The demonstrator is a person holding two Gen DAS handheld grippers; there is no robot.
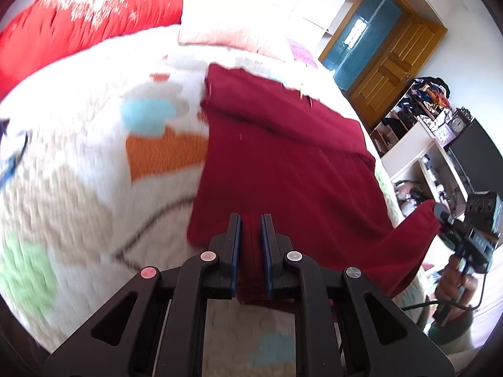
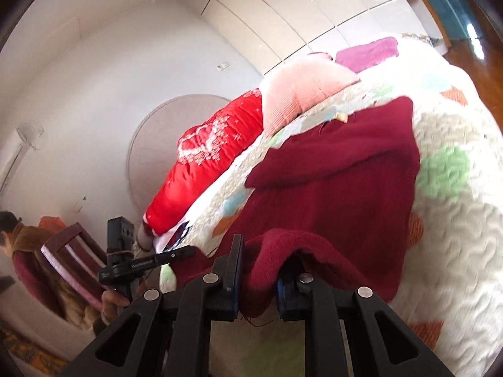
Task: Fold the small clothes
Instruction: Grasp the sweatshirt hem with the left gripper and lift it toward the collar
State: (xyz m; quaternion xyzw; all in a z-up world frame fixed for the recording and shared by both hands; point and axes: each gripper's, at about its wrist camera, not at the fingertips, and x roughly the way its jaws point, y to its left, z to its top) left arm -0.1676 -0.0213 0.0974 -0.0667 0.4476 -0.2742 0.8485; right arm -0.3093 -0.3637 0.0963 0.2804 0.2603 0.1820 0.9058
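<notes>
A dark red knit garment (image 1: 283, 157) lies on a patterned blanket (image 1: 78, 157), with a fold across its far part. My left gripper (image 1: 251, 220) is shut on its near hem. My right gripper (image 1: 440, 216), seen at the right of the left wrist view, holds the other near corner lifted off the bed edge. In the right wrist view the right gripper (image 2: 261, 251) is shut on a bunched fold of the garment (image 2: 330, 188). The left gripper (image 2: 188, 249) shows at lower left there.
A red quilt (image 1: 78, 15) and a pink pillow (image 1: 226, 34) lie at the head of the bed. Purple cloth (image 2: 367, 51) lies beyond. Shelves with clutter (image 1: 424, 119) and a wooden door (image 1: 393, 62) stand right of the bed. A person (image 2: 19, 245) and chair (image 2: 75, 257) are at left.
</notes>
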